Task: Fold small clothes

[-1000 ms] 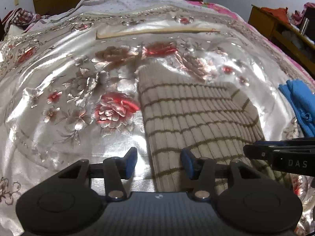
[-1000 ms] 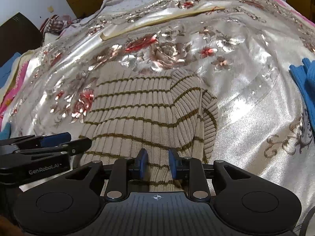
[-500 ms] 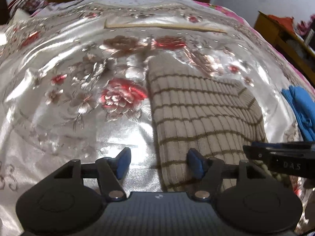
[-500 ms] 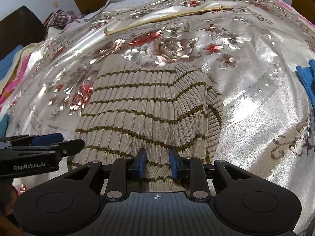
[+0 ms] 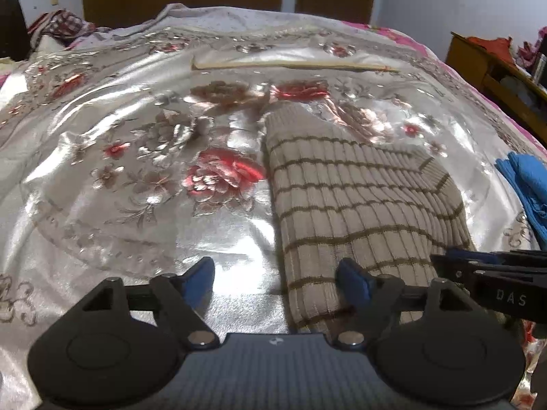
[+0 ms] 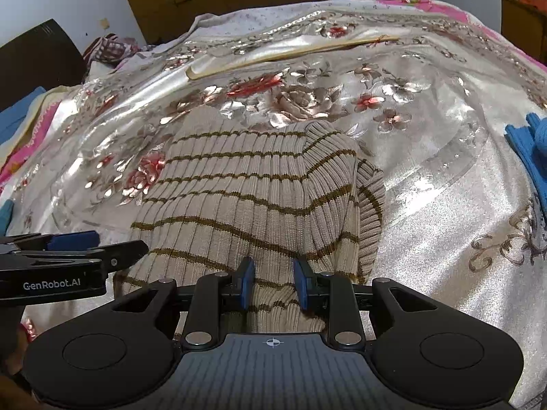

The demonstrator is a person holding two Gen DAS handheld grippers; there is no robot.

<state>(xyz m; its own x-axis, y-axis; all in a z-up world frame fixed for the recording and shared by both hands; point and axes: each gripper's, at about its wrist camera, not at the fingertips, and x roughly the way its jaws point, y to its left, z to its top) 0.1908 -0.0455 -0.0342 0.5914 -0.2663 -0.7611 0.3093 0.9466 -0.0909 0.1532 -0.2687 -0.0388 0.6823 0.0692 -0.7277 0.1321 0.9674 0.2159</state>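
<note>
A beige ribbed sweater with thin brown stripes [image 5: 359, 198] [image 6: 246, 198] lies folded on the shiny floral bedspread [image 5: 136, 177]; one sleeve is laid over its right side. My left gripper [image 5: 275, 280] hovers at the sweater's near left corner. Its jaws are opening wide, with the sweater's left edge between them and neither pad pressing it. It also shows side-on in the right wrist view as the left gripper [image 6: 133, 249]. My right gripper [image 6: 273, 283] is narrowly shut on the near hem of the sweater, knit bunched between its blue pads.
Blue cloth [image 5: 526, 184] [image 6: 526, 143] lies at the bed's right edge. A long pale wooden slat [image 5: 290, 65] rests across the far bedspread. A wooden cabinet [image 5: 495, 68] stands right of the bed, plaid fabric [image 5: 65, 24] at the far left.
The left gripper's jaws have spread steadily wider at the sweater's left corner. The right gripper stays closed on the hem, and the sweater has not shifted.
</note>
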